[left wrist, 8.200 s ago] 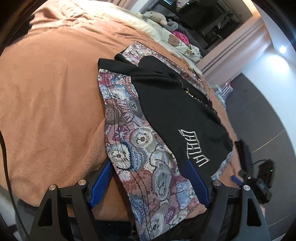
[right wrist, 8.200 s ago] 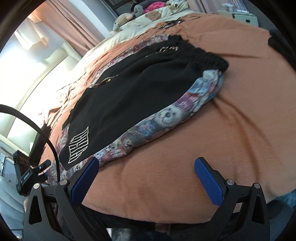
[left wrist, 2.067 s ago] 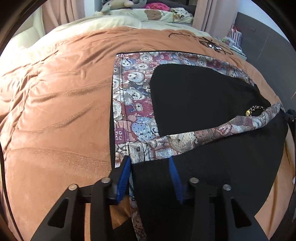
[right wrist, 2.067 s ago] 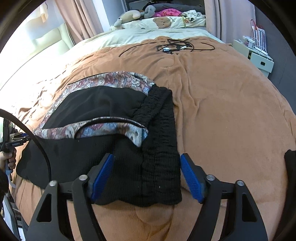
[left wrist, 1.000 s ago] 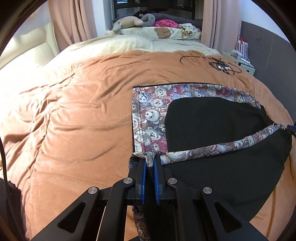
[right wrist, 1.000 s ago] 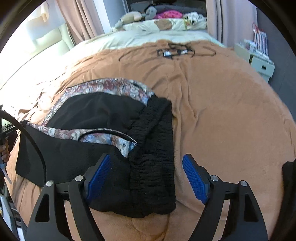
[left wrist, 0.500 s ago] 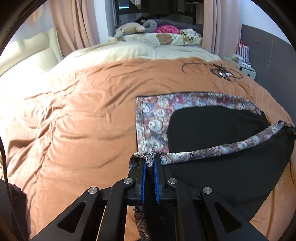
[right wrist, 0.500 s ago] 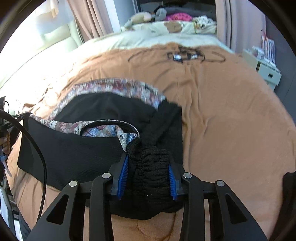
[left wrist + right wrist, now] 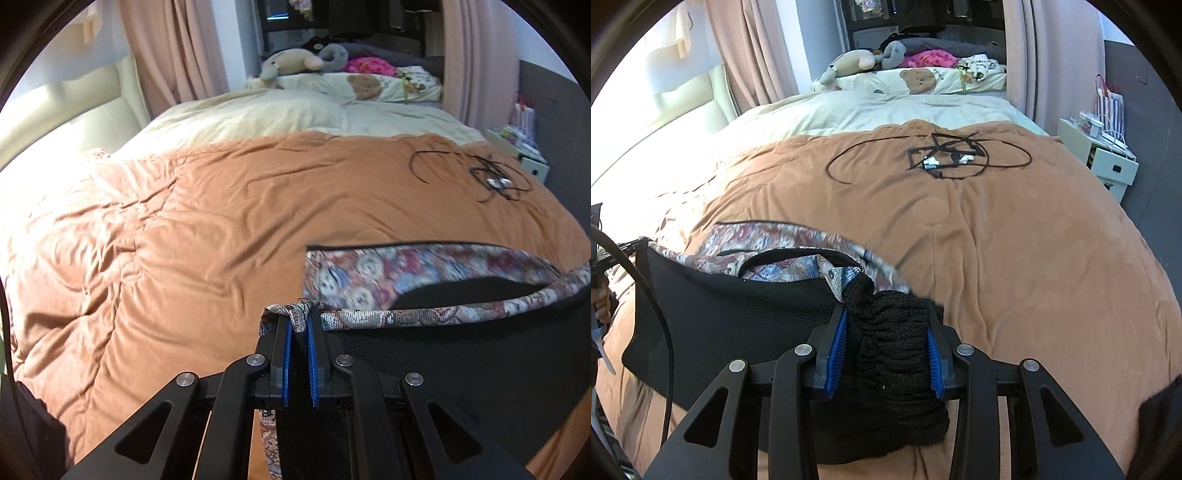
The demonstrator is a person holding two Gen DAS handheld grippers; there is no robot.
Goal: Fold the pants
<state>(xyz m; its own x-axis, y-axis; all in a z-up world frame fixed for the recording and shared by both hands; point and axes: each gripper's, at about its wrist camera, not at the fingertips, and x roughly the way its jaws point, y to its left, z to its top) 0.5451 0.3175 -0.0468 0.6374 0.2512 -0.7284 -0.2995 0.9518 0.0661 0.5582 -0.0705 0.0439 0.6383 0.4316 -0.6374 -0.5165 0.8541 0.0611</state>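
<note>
Pants (image 9: 461, 362) soft, limp, sag between grips. Your left gripper (image 9: 298, 328) pinches hem corner; right gripper (image 9: 886, 332) clamps bunched waistband (image 9: 894, 354). Keep both corners taut over duvet (image 9: 1015, 240).

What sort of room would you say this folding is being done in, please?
Most likely a lived-in bedroom. The pants are being handled on a bed with an orange-brown blanket, stuffed animals are piled beyond the pillows, and long pink curtains hang beside a padded headboard.
</note>
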